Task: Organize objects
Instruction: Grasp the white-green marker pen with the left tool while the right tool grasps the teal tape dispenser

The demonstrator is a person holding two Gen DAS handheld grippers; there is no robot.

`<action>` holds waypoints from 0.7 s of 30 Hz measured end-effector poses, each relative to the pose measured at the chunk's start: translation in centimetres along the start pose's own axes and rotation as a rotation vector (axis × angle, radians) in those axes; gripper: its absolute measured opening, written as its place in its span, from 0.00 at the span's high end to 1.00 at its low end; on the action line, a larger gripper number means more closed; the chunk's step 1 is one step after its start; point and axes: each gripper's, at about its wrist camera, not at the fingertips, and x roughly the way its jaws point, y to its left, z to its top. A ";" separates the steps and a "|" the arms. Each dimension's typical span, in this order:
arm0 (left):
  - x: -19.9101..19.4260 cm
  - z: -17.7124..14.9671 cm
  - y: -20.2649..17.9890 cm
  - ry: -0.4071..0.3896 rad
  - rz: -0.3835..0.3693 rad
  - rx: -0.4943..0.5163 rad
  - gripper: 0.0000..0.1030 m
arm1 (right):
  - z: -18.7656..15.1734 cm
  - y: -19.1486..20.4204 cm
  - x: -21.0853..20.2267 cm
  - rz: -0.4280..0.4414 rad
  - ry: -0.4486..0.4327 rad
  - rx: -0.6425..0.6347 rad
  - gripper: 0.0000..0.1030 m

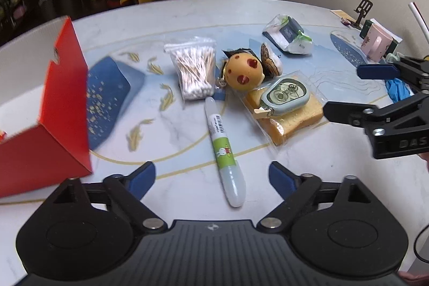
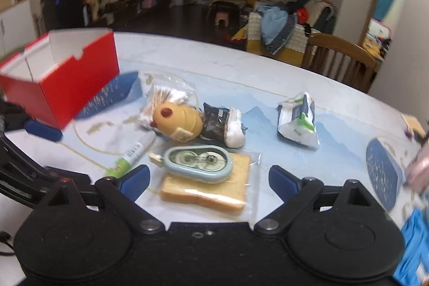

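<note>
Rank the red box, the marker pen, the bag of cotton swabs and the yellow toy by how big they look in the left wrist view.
1. Red box, though it is nearest the camera and partly cut off.
2. Marker pen, longest of the rest, but slim.
3. Bag of cotton swabs.
4. Yellow toy, close to the bag, so that order is unsure.

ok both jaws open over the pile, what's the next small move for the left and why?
Probably lower the left gripper onto the marker: its jaws are open and empty, and the marker lies alone on the table between them. The red box stands open just beside it.
</note>
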 end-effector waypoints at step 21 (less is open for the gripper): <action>4.8 0.6 -0.5 0.071 0.018 -0.060 0.00 | 1.6 -3.6 7.1 0.312 0.119 -0.297 0.23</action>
